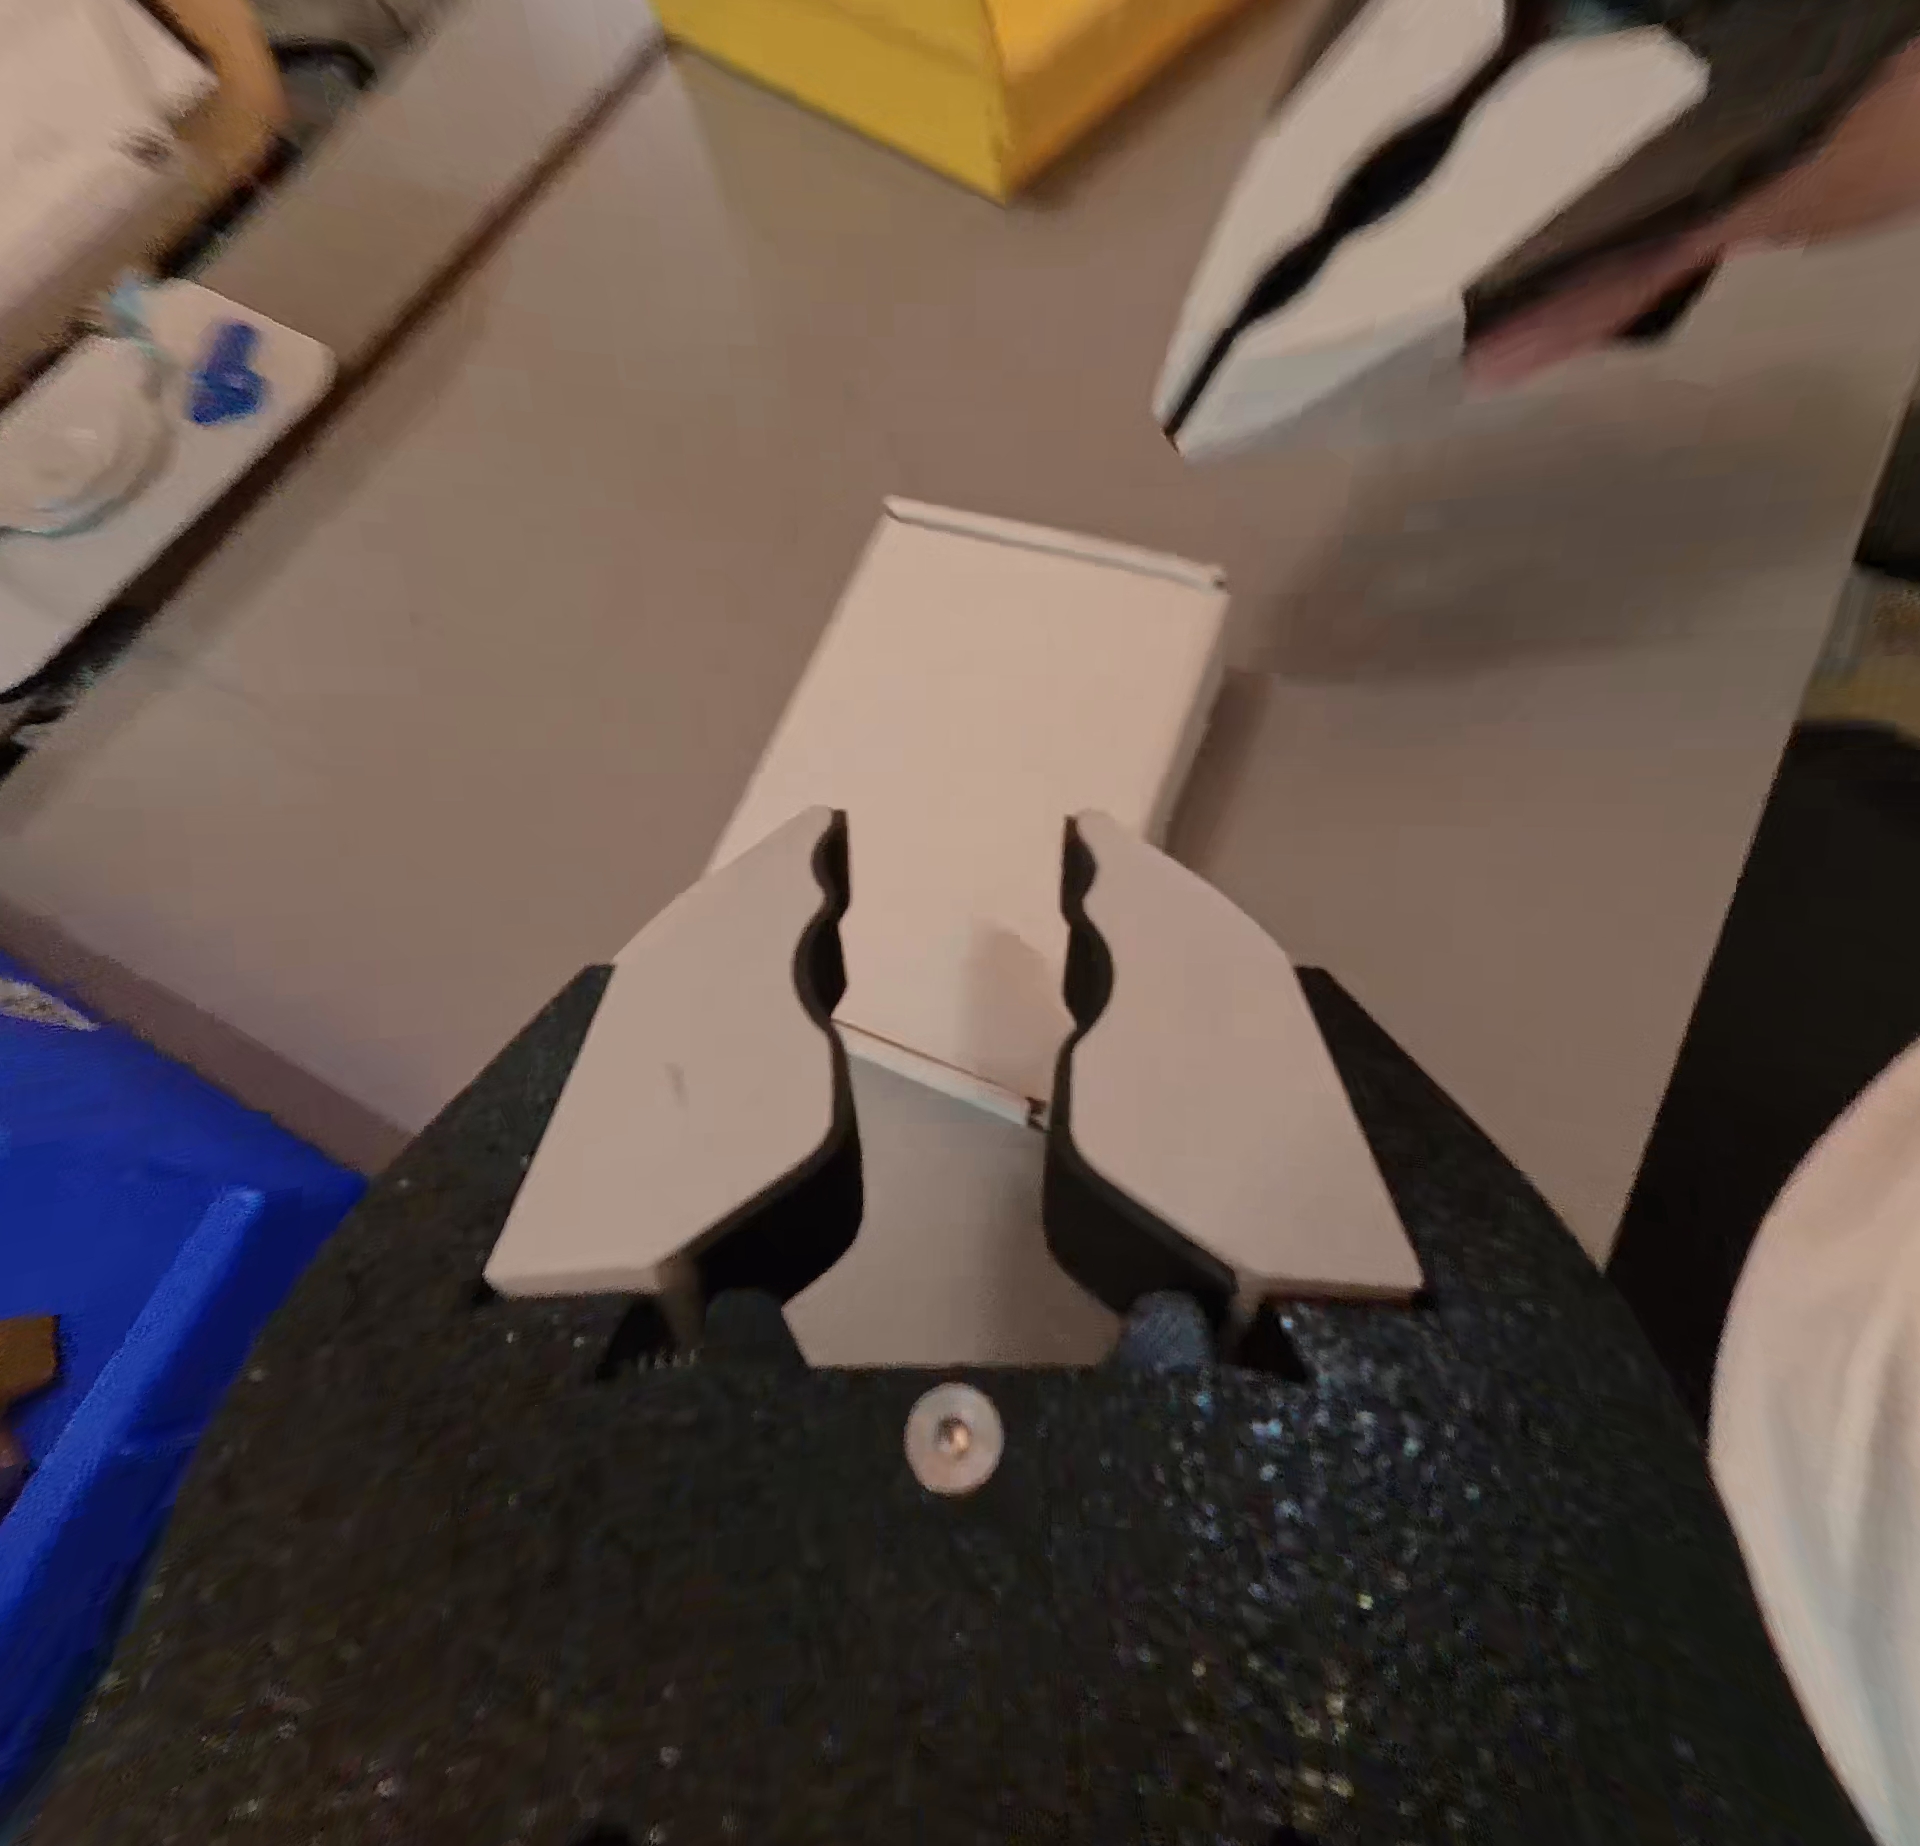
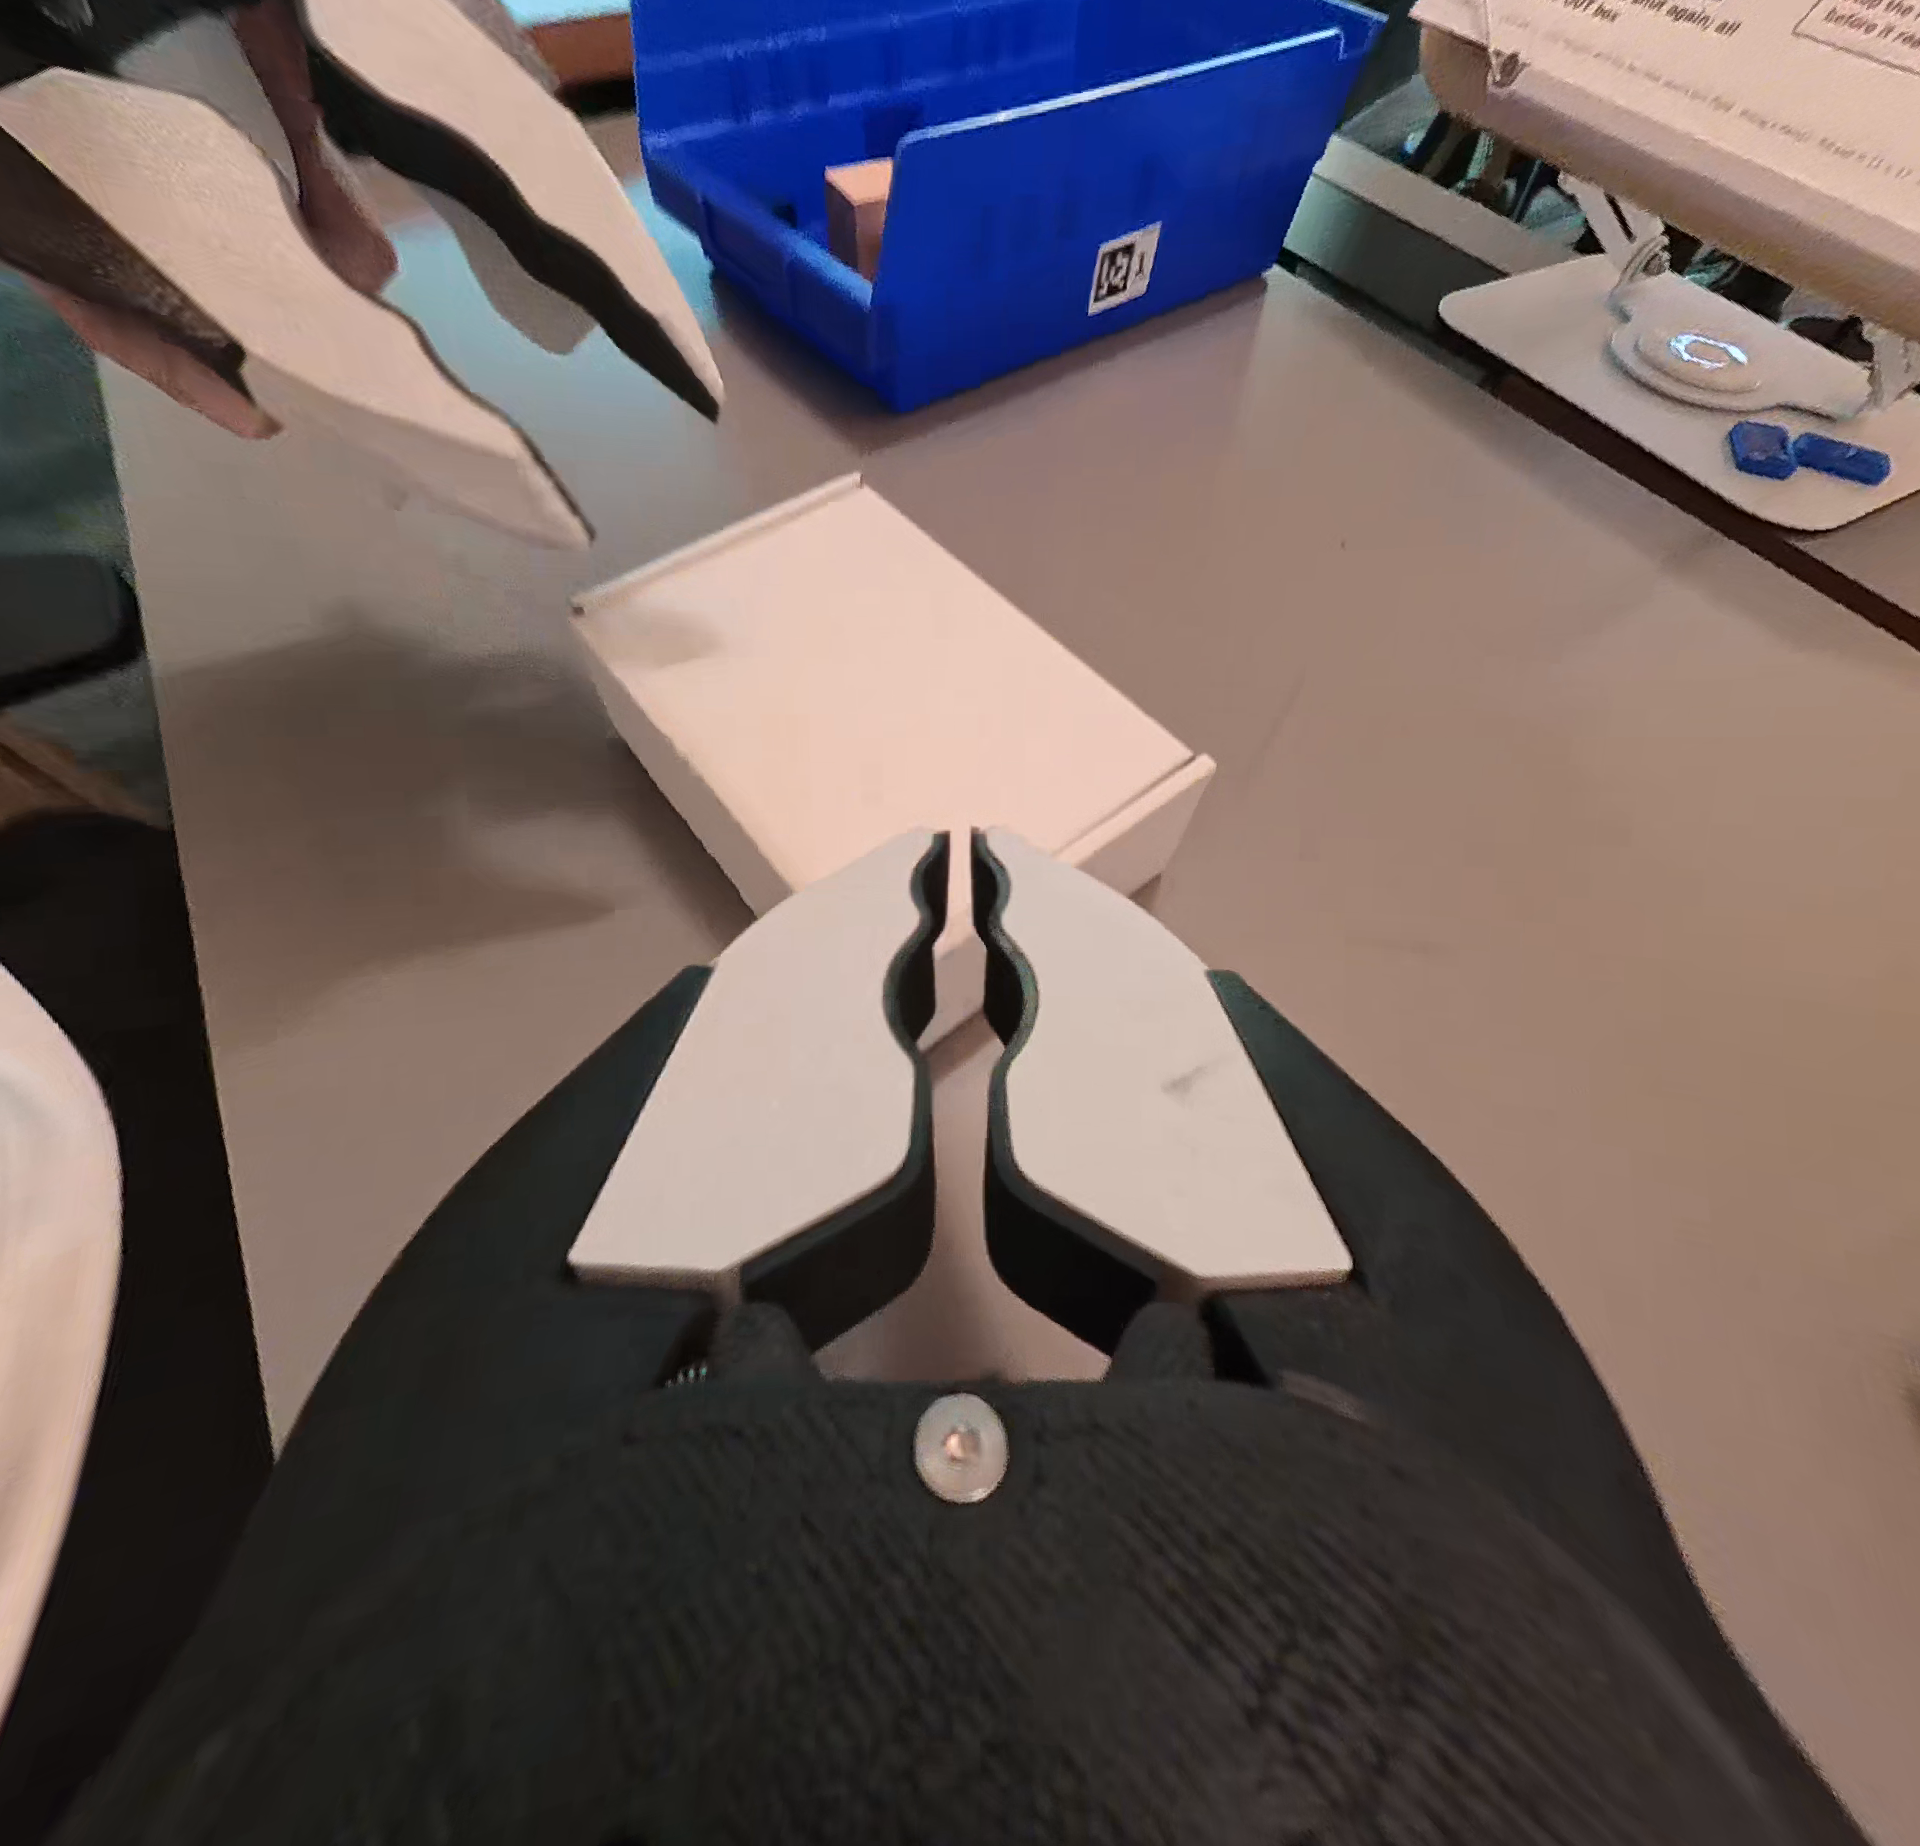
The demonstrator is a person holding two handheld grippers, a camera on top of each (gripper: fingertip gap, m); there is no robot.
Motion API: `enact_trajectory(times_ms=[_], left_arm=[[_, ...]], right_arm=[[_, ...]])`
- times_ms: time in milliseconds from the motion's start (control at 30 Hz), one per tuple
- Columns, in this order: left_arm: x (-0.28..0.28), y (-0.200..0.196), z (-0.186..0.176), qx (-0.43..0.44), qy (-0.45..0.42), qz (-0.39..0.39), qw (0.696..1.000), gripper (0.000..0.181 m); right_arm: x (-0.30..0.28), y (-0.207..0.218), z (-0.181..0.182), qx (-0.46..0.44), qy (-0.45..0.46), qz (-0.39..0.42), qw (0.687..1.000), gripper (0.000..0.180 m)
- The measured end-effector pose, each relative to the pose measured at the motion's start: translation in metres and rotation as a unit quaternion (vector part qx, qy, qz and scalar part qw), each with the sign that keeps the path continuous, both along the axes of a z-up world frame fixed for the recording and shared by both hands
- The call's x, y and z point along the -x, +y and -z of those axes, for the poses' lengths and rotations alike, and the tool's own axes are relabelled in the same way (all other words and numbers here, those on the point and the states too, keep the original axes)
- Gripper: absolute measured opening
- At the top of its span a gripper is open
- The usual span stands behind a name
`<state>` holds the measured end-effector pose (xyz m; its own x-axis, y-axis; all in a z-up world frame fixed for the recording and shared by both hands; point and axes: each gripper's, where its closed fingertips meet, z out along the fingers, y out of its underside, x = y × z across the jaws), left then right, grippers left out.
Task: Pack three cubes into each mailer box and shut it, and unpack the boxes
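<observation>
At the centre of the grey tabletop lies a closed white cardboard mailer box, flat and lid down. Low in the left wrist view, the left gripper hangs over the near end of that box with its white fingers released, a clear gap between them and nothing in it; whether it touches the lid I cannot tell. From the right wrist view it shows at the upper left, spread wide. Right gripper sits at the lower middle of its own view, clenched to a thin slit on nothing, its tips just over the box's near corner — in the other view it is blurred at the upper right. A blue plastic bin stands at the top centre, well behind the box, with a brownish wooden cube inside. A yellow box sits at the top of the left wrist view — apart from the mailer.
</observation>
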<state>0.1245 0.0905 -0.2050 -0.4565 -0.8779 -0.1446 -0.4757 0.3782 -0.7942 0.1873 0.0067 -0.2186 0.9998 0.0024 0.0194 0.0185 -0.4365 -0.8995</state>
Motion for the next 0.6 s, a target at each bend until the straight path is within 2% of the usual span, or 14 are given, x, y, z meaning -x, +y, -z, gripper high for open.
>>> enact_trajectory(times_ms=[33, 100, 167, 333, 467, 600], left_arm=[[-0.002, 0.008, -0.009, 0.022, -0.023, -0.018, 0.999, 0.029], [-0.002, 0.022, -0.024, 0.083, -0.061, -0.045, 0.994, 0.000], [0.001, 0.031, -0.035, 0.166, -0.083, -0.056, 0.981, 0.000], [0.008, 0.040, -0.031, 0.341, -0.044, -0.061, 0.937, 0.003], [0.008, 0.044, -0.021, 0.398, -0.018, -0.062, 0.915, 0.006], [0.012, 0.045, -0.012, 0.392, 0.011, -0.062, 0.918, 0.009]], right_arm=[[-0.001, 0.004, -0.001, -0.009, 0.014, 0.005, 1.000, 0.000], [-0.004, 0.009, 0.001, -0.013, 0.039, 0.017, 0.999, 0.000], [-0.003, 0.013, 0.008, 0.000, 0.065, 0.022, 0.998, 0.002], [0.004, 0.020, 0.012, 0.003, 0.165, 0.014, 0.986, 0.000], [-0.002, 0.019, 0.020, 0.031, 0.255, 0.026, 0.966, 0.000], [-0.008, 0.017, 0.017, 0.023, 0.314, 0.038, 0.948, 0.000]])
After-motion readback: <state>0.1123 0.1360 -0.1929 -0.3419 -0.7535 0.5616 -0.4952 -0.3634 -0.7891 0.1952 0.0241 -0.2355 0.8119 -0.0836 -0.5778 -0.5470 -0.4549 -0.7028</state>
